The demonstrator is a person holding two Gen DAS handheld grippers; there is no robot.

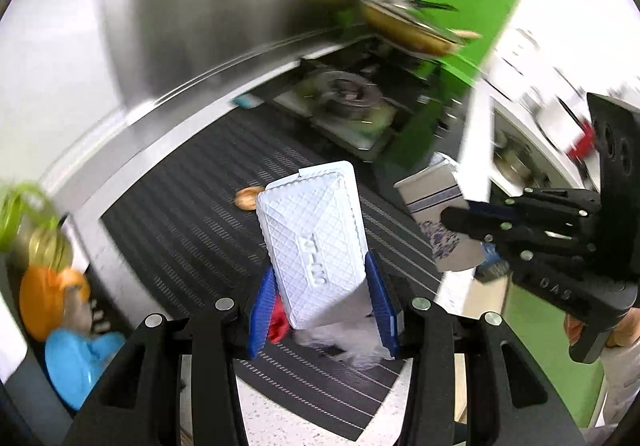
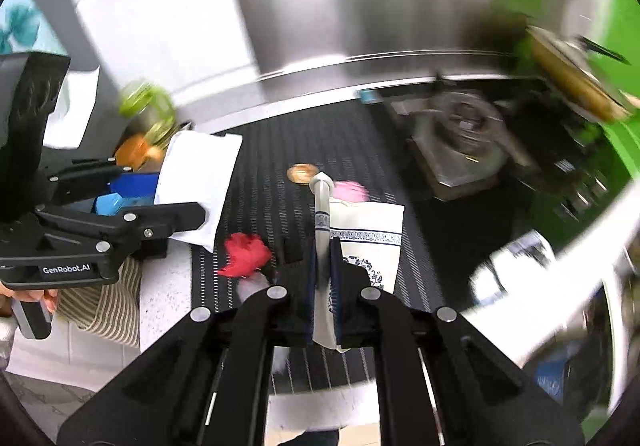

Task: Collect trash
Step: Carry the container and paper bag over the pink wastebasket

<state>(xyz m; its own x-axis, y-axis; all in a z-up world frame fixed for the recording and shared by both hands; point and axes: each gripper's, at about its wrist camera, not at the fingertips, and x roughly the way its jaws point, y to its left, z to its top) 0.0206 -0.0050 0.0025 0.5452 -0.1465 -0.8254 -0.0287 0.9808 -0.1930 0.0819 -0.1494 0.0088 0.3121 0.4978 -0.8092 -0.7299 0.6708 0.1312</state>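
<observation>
Above the dark ribbed mat (image 1: pixel 192 213), the left gripper (image 1: pixel 322 306) clamps a white textured box (image 1: pixel 316 242) between its blue pads. Beside it, the right gripper (image 2: pixel 324 298) pinches the edge of a white bag with blue trim (image 2: pixel 368 242). Red fluff (image 2: pixel 244 252) and what looks like a small cookie (image 2: pixel 302 172) lie on the mat.

kitchen; gas stove (image 1: pixel 352 93), frying pan (image 1: pixel 408 27)
</observation>
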